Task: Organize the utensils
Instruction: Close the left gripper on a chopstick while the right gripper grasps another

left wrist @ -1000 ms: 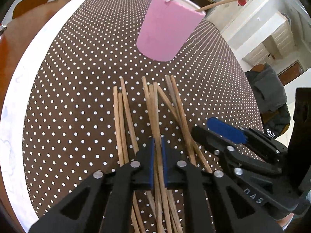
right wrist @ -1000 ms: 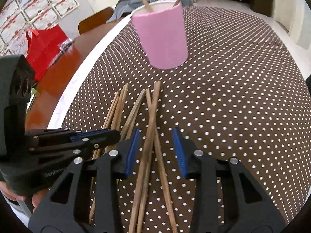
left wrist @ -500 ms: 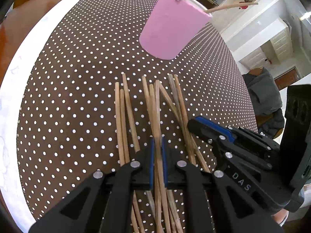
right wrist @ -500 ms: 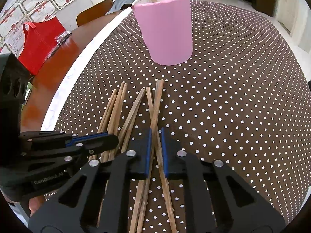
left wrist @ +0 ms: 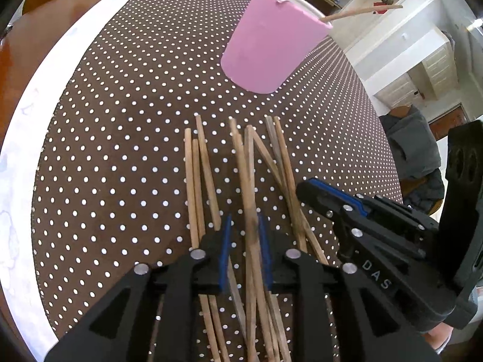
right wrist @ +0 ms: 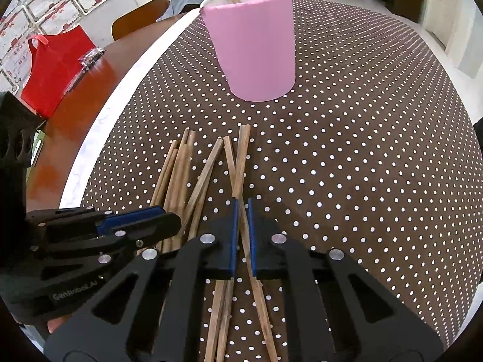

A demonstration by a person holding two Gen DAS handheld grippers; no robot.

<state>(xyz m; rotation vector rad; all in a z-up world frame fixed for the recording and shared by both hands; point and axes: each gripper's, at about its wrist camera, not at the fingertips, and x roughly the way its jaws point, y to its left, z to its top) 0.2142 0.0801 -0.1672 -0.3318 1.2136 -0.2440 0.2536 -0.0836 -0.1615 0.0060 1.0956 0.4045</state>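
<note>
Dotted desk (left wrist: 126,138), cup (left wrist: 268,45) behind: my left gripper (left wrist: 244,241) jaws are opening around chopsticks (left wrist: 247,181); right gripper (right wrist: 242,226) clamps two.

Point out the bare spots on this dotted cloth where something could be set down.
Free: the cloth right of the chopstick pile and the pink cup, and the strip between pile and white border. Crowded: the near middle, where the left gripper and right gripper work the pile.
</note>
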